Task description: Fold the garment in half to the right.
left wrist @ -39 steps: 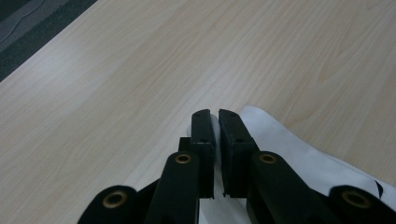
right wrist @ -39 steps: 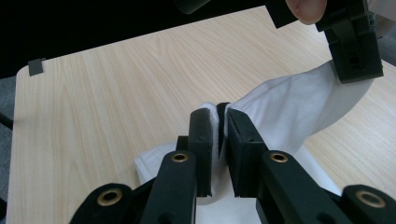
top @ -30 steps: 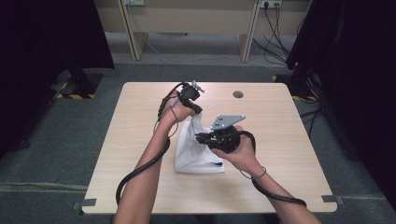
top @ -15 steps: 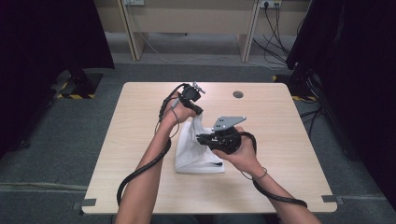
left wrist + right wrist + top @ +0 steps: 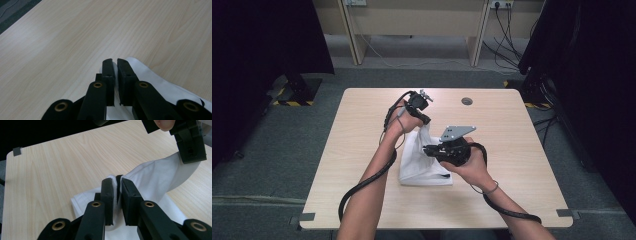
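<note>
At the centre of the high view a white cloth lies on the tabletop, partly lifted by both grippers. Against the two earlier high views very little has changed: the left gripper sits a touch higher and further toward the top of the frame, and the strip of cloth hanging from it looks slightly more drawn out. The right gripper holds its place at the middle of the frame. This reads as a slow stretch of one edge, probably to open or fold the cloth; most of it still rests flat, so the work seems at an early stage.

The left gripper view shows what the high view cannot: its fingers are closed on a thin rounded edge of cloth, with bare tabletop filling the upper part of the frame. In the right gripper view the fingers are likewise closed, pinching a raised fold of cloth; from there the fabric runs taut to the upper right of the frame, where the left gripper clamps its far end. That tension is hard to read from above.
</note>
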### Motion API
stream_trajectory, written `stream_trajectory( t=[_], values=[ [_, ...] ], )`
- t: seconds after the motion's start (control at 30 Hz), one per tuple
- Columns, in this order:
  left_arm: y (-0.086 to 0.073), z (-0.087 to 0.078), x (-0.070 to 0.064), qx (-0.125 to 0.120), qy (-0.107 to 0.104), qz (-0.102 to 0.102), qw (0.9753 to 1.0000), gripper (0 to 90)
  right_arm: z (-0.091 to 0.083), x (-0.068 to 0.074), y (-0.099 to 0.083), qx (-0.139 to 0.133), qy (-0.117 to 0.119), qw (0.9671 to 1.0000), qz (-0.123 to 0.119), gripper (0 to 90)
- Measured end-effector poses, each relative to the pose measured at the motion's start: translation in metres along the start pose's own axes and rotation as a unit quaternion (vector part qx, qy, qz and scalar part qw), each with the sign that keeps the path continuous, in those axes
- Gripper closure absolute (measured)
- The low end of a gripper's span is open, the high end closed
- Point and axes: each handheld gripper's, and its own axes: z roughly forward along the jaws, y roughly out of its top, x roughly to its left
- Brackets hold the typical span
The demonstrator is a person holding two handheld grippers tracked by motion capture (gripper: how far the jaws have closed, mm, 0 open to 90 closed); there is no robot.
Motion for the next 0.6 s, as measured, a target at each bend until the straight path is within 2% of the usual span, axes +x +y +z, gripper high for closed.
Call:
stream_trajectory(
  t=[0.6],
  values=[
    [-0.0026,0.0059,-0.0029,0.0,-0.005,0.0,1.0,83.6,0.0023,-0.0004,-0.0062,0.005,0.001,1.0,0.002,81.0]
  ],
)
